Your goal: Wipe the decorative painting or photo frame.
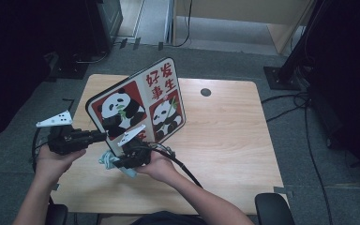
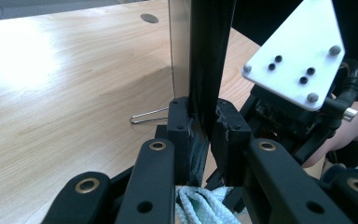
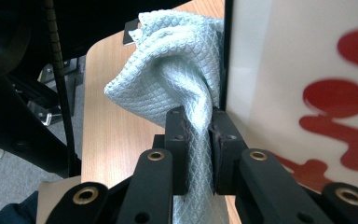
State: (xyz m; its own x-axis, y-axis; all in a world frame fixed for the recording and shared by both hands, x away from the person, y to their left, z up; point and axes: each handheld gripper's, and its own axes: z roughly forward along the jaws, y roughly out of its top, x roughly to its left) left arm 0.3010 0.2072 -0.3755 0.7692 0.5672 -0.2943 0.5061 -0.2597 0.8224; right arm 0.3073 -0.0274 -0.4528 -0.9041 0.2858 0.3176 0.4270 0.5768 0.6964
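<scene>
- Currently, the flat rectangular board printed with pandas and red characters [image 1: 138, 105] is held tilted above the light wooden table [image 1: 225, 136], its lower left edge clamped in the left gripper [image 1: 104, 136].
- In the left gripper view the board's dark edge [image 2: 205, 70] is seen pinched between the black pads [image 2: 184, 121]; the jaws are closed on it.
- The right gripper [image 3: 198, 126] is clamped on a bunched pale blue waffle-weave cloth [image 3: 177, 65], which is pressed just beside the printed face near the bottom edge.
- Likely step: the printed face is being wiped with the cloth.
- The left grip should be kept firm so the board is not swung by wiping pressure.
- Cloth contact should be made with the loose bunch, not the jaw tips, so the print is not scratched.
- Strokes should be run away from the clamped edge, with light pressure.
- A thin wire clip [image 2: 149, 116] lies on the table behind; it should be left undisturbed.
</scene>
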